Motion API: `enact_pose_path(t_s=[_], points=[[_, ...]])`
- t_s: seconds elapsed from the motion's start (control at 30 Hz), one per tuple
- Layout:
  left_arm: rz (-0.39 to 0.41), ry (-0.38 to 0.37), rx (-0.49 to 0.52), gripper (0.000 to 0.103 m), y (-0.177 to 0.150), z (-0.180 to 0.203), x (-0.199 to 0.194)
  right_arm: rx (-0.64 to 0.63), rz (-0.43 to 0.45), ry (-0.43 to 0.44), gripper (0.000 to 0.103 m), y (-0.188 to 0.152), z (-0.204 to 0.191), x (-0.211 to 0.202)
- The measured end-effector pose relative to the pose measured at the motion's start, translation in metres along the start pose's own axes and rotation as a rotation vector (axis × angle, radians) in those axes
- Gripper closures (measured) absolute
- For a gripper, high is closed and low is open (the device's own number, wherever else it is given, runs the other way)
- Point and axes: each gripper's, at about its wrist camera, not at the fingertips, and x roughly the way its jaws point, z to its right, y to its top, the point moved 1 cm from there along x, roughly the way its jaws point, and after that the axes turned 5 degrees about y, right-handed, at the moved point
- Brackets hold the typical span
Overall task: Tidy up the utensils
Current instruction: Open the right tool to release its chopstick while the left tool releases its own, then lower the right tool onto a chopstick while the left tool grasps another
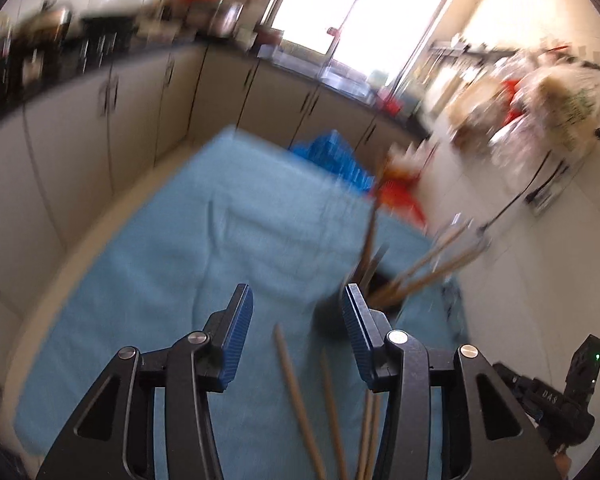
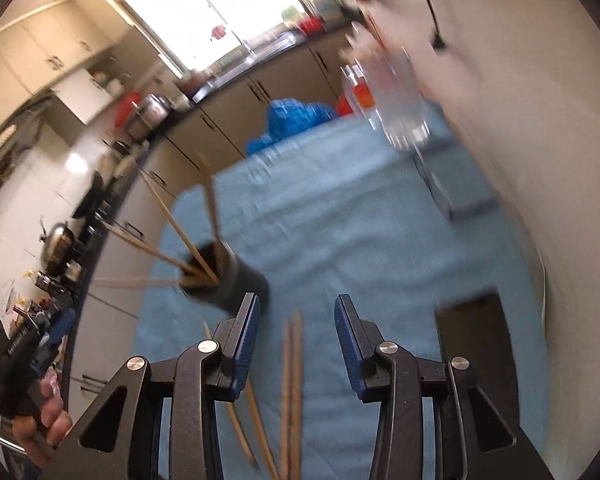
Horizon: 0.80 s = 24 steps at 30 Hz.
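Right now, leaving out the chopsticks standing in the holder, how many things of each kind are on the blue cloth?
Loose wooden chopsticks: 4
Black utensil holder: 1
Clear glass: 1
Dark flat object: 1
Total: 7

The cloth [image 2: 340, 240] is plain light blue. The chopsticks [image 2: 292, 380] are pale tan wood, the cup [image 2: 240, 280] is dark grey to black. Both grippers are black, with ribbed blue pads [image 1: 238, 340]. The bag [image 2: 296, 116] is bright blue.
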Motion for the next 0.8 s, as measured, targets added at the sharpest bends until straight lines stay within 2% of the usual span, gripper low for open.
enact_pose_path(t_s=[0.1,0.2,0.27,0.37,0.47,0.53,0.8], points=[[-0.156,0.019,-0.033,0.058,-0.036,-0.014,0.033,0.085,-0.081,-0.01,0.061,-0.023,0.021,0.018],[-0.254,0.017,-0.022,0.058,-0.055,-0.013,0.053,0.139,-0.176,0.004,0.062,-0.043,0.033,0.041],[-0.316,0.016,0.015,0.058,-0.061,-0.007,0.064,0.136,-0.212,0.008,0.068,-0.048,0.032,0.051],[-0.368,0.014,0.035,0.058,-0.067,-0.005,0.074,0.131,-0.235,0.016,0.069,-0.049,0.03,0.062],[-0.418,0.025,0.038,0.058,-0.067,-0.006,0.086,0.097,-0.261,0.002,0.078,-0.047,0.026,0.079],[-0.425,0.037,0.039,0.058,-0.067,-0.007,0.089,0.064,-0.283,-0.008,0.087,-0.048,0.014,0.094],[-0.434,0.024,0.059,0.058,-0.063,-0.011,0.096,-0.042,-0.366,-0.064,0.094,-0.052,-0.008,0.146]])
